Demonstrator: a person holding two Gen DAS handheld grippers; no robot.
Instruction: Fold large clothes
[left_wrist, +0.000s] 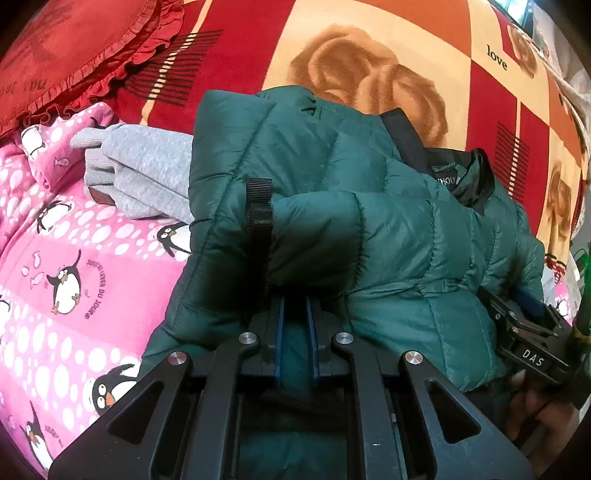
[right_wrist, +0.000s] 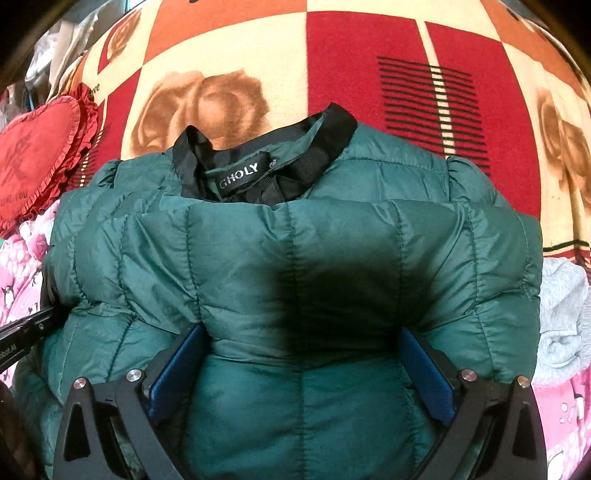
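A dark green quilted puffer jacket (left_wrist: 369, 229) lies folded over on a bed; its black collar with a label (right_wrist: 266, 166) faces away in the right wrist view. My left gripper (left_wrist: 295, 295) is shut on a fold of the jacket, its blue pads close together with green fabric between them. My right gripper (right_wrist: 303, 339) is wide apart, its blue pads (right_wrist: 177, 369) on either side of a thick bulge of the jacket (right_wrist: 303, 266); the fingertips are hidden under the fabric. The right gripper also shows at the right edge of the left wrist view (left_wrist: 532, 332).
A red, cream and orange rose-print blanket (right_wrist: 369, 55) covers the bed behind the jacket. A pink penguin-print quilt (left_wrist: 74, 258) lies left, with a folded grey garment (left_wrist: 140, 177) on it. A red heart-shaped ruffled cushion (left_wrist: 74, 48) sits at the far left.
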